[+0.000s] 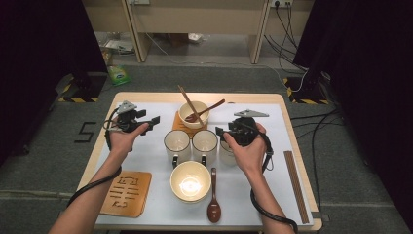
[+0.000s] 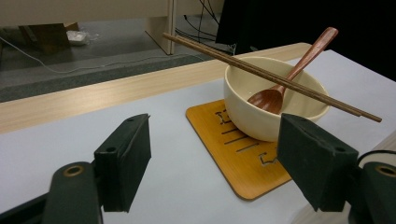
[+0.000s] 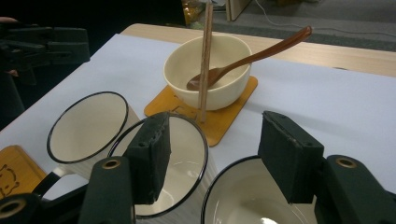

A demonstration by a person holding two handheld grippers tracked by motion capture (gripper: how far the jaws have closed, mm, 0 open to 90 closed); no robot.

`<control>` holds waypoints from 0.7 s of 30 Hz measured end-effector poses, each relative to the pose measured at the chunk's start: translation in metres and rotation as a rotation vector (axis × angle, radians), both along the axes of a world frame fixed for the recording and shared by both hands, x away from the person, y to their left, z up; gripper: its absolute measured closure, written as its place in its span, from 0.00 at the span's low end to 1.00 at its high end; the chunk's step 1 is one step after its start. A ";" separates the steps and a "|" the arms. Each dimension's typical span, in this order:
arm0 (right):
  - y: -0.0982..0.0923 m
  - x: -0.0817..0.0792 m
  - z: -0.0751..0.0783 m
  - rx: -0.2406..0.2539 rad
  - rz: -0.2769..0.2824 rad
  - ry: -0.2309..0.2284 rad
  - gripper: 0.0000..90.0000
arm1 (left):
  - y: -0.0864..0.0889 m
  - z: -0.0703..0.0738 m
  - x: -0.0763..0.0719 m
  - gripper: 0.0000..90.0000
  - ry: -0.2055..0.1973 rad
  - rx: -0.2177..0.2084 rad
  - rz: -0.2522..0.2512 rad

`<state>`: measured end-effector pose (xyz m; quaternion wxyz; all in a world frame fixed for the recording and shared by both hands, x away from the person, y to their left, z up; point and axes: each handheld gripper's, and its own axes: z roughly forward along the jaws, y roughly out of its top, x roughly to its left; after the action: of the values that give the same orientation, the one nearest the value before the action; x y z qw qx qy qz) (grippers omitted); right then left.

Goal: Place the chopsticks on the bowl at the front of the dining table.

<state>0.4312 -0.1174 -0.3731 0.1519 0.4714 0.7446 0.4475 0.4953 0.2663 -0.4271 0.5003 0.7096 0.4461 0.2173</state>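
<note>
Near you, one bowl [image 1: 190, 181] sits off its mat [image 1: 127, 192], while your left tongs [image 1: 152, 121] and right tongs [image 1: 221, 131] are both wide, holding nothing above the desk [image 1: 156, 151].

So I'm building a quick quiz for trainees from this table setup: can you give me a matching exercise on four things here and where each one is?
Things:
1. chopsticks
2. far spoon
3. near spoon
4. far bowl

Places:
A. flat on the table, right of the near bowl
B. on a wooden coaster
C. laid across the far bowl's rim
D. leaning inside the far bowl

Pairs: 1-C, 2-D, 3-A, 4-B
</note>
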 end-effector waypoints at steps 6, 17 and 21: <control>-0.010 -0.012 0.001 0.004 -0.017 -0.023 0.48 | -0.005 -0.002 0.009 0.28 0.010 0.003 -0.004; -0.026 -0.026 -0.004 0.026 -0.027 -0.025 0.48 | -0.019 -0.002 0.024 0.28 0.016 0.000 -0.028; -0.031 -0.030 -0.003 0.031 -0.033 -0.030 0.48 | -0.024 -0.001 0.031 0.28 0.014 -0.001 -0.034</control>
<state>0.4010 -0.1479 -0.3764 0.1630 0.4791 0.7273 0.4636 0.5258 0.2420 -0.4277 0.5010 0.7184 0.4377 0.2034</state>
